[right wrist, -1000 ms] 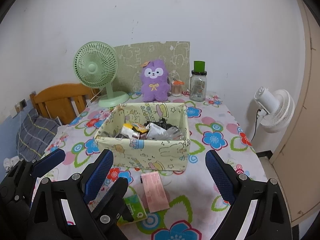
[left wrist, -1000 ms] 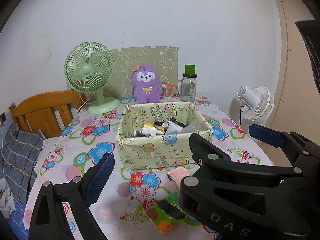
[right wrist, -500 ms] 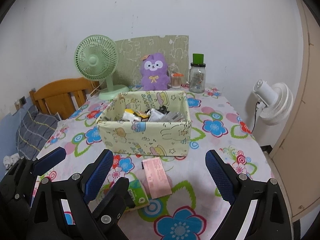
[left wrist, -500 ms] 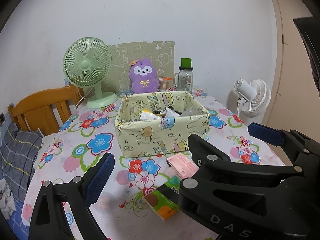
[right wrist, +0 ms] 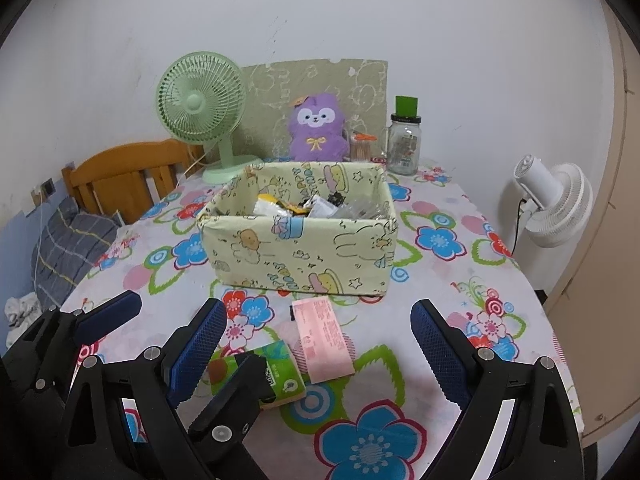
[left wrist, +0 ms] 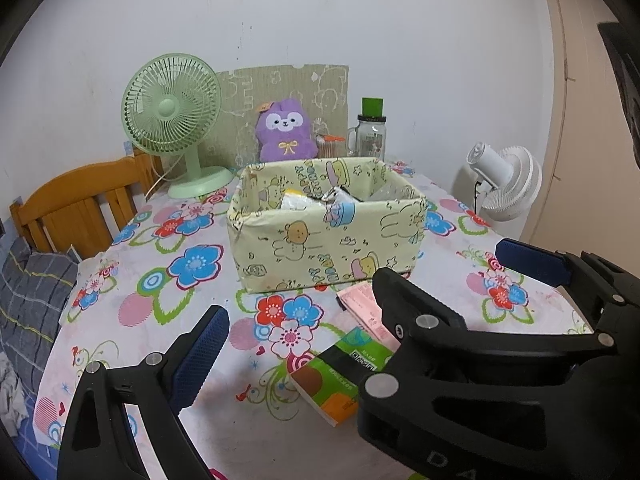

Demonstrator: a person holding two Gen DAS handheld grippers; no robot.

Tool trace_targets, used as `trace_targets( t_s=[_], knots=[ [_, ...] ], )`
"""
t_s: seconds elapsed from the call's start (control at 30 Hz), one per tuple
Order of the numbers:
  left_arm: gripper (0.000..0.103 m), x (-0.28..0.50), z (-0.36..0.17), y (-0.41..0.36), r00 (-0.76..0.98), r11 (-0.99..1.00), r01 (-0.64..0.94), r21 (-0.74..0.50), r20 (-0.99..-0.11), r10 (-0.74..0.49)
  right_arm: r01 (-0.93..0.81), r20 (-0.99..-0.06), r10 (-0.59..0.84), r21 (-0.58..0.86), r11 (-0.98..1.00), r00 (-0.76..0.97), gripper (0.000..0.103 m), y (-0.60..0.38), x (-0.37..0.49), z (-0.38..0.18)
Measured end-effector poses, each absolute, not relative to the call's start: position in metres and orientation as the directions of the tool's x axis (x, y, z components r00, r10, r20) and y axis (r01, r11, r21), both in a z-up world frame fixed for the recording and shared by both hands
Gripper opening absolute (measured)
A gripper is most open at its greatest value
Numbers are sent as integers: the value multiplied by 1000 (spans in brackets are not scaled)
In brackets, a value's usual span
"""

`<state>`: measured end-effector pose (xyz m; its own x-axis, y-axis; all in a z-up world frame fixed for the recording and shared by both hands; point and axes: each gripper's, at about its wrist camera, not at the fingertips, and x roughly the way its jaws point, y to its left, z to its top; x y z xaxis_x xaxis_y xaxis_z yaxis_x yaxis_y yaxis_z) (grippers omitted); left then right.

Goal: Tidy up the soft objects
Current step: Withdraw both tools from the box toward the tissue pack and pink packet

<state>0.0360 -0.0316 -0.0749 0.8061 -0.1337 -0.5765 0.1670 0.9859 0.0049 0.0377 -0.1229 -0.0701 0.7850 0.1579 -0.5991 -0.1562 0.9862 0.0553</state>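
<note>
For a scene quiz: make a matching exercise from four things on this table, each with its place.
Things:
1. plush
2. green fan
3. pink packet
4. jar

Places:
A. flat in front of the box
B. far left, by the wall
C. far right, by the wall
D. behind the box, against the board

Pairs: 1-D, 2-B, 3-A, 4-C

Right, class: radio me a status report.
Left gripper, right gripper open, empty. Green tissue pack, pink tissue pack lie before yellow fabric box. Path clear.
</note>
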Motion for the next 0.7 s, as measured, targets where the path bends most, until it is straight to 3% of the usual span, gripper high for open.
trace_targets(
  t_s=[0.7],
  knots=[
    [96, 47, -121, -24, 730, 984, 179, -7, -670, -138, -146, -694, 137, 47, 988, 706, 95, -118, 53, -119]
  ],
)
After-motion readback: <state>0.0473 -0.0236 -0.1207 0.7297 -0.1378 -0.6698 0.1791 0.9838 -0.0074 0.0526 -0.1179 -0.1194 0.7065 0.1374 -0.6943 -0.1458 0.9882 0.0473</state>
